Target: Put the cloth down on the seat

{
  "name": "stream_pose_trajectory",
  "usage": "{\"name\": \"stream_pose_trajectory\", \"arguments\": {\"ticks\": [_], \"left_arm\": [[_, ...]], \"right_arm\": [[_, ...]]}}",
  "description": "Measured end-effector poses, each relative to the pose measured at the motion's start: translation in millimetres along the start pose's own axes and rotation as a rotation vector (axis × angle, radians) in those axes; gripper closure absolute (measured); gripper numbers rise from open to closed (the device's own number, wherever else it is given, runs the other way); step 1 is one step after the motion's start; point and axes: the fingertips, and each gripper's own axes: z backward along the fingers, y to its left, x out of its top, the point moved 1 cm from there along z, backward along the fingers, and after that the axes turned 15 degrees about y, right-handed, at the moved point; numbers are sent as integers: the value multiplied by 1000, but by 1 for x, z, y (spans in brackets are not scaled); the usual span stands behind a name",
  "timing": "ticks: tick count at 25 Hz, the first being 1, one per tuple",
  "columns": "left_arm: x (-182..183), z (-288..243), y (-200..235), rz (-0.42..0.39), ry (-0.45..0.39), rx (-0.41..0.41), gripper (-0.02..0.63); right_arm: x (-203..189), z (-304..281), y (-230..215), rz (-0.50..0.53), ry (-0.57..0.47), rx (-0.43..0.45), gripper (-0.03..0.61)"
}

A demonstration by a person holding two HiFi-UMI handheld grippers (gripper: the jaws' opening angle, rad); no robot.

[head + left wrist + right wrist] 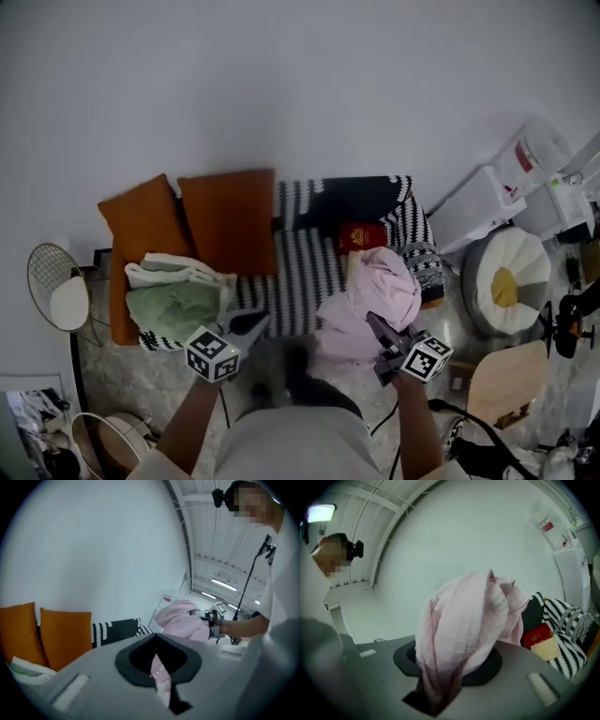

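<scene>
R tool [439, 684] clamped on bunched pink cloth [375, 295], held up by front-right edge of striped seat [305, 272], w/ L tool [159, 673] pinching its thin hem.

Soft, even indoor light; the pale wall [300, 84] was flatly lit, with no glare. Head view was slightly hazy and dimmer along its lower edge. Both gripper views were fisheye, with black corners and bowed lines. A ceiling lamp [321, 513] was blown out white; strip lights [224, 585] glowed. The pink cloth [459, 634] was blurred close to the lens and shadowed at its base.
</scene>
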Motion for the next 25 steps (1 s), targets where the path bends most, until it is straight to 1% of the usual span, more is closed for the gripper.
{"name": "stream_pose_trajectory", "arguments": {"ticks": [5,10,16,25], "left_arm": [[2,-29,20,34,8,40,612],[5,-57,37,60,23,71,612],[-4,-92,63,104,26,106,612],[-2,-135,93,133,52,106,612]], "right_arm": [[8,-29,-46,-10,60,-18,411],[9,-67,-94,-11,154,-40,411],[7,-110,-143,-19,241,-55,411],[-6,-172,-208,-45,366,-145,400]]}}
